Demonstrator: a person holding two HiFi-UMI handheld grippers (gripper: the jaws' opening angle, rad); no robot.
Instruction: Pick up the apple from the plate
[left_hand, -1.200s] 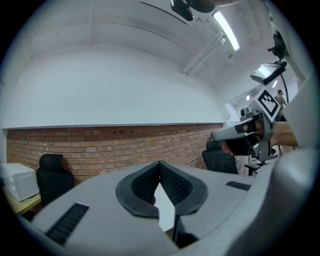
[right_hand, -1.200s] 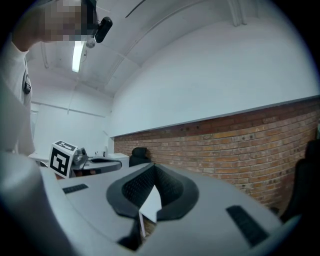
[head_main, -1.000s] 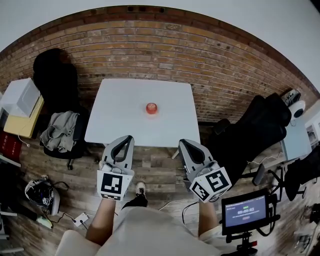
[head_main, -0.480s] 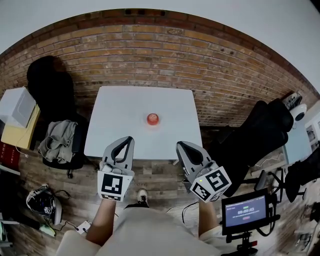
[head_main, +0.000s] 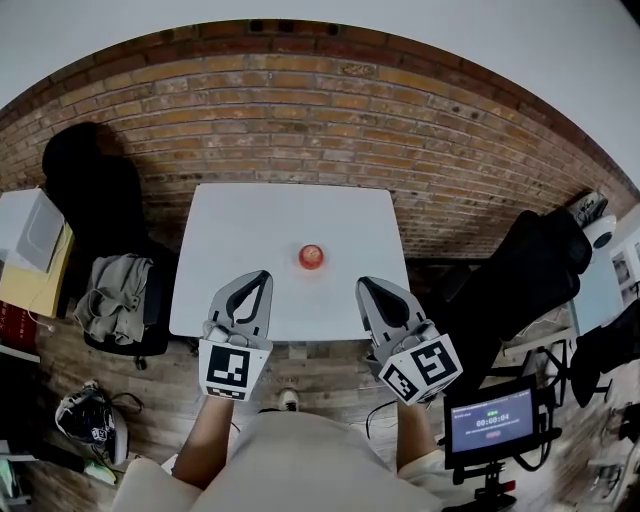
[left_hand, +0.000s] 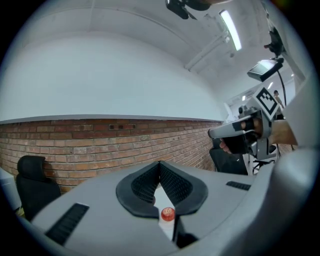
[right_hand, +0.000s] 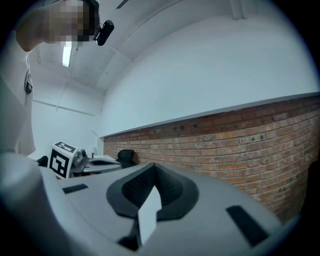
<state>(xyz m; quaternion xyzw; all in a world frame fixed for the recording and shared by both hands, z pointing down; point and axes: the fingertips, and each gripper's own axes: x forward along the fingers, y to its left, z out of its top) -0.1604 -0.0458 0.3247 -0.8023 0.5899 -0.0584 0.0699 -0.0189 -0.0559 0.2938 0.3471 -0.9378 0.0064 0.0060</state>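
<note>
Nothing grasped yet: your left gripper (head_main: 262, 276) and right gripper (head_main: 363, 284) are pinched together, empty; apple (head_main: 311, 257) untouched at twelve o'clock.

- Your screen (head_main: 490, 421), at the lower right of the head view, shows a row of pale digits set apart by colons, like a running clock. They are too small to read for sure, and so are the fine lines above and below them.
- The left cube (head_main: 228, 368), on your left gripper (head_main: 262, 275), bears a black-and-white square marker: a pattern, no letters.
- The right cube (head_main: 420, 370), on your right gripper (head_main: 362, 283), bears such markers on two faces.
- You can read no other print.
</note>
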